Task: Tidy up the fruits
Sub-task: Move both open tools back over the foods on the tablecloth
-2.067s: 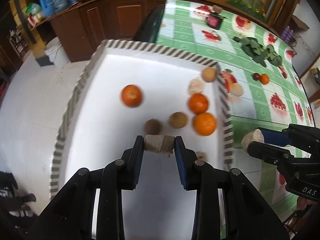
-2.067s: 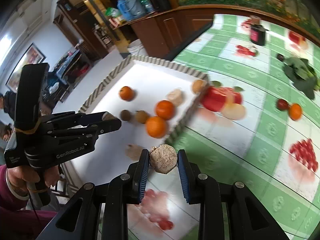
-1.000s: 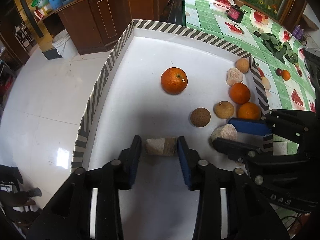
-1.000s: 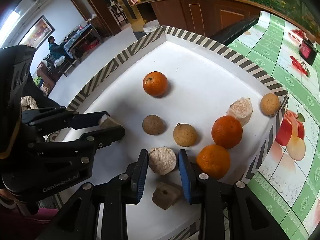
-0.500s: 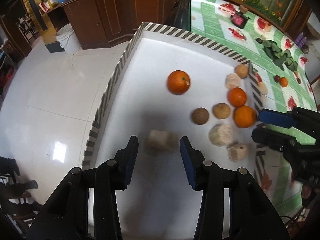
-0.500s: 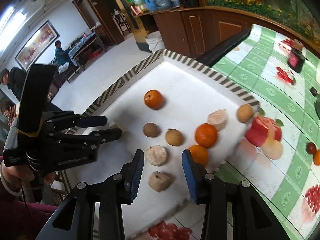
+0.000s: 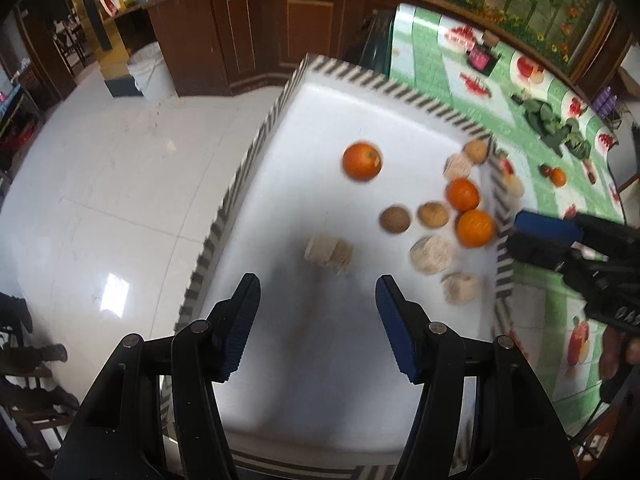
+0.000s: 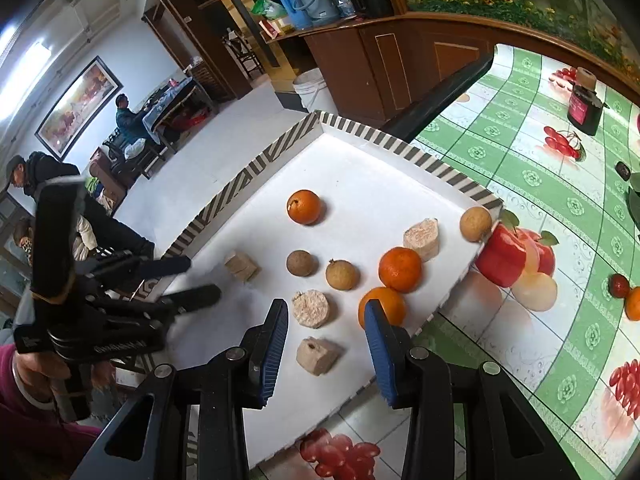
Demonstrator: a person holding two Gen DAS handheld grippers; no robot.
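Nearby, oranges (image 8: pixel 400 269), longans (image 8: pixel 341 274), striped tray rim (image 8: pixel 248 176)

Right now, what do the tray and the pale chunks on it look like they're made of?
Tray: seemingly smooth white foam or plastic board, matte, with a striped raised rim. Pale chunks: rough, crumbly beige surface, like pressed grain or peeled fruit; exact material unclear.

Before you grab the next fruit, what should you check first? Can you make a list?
1. Left hand-held gripper empty and open: ok; its jaws have just been opening.
2. Right hand-held gripper empty: ok.
3. Tan block resting on the tray: ok.
4. Three oranges inside the tray: ok.
5. Small orange still out on the tablecloth: not ok.
6. Which fruit goes where: cannot tell.
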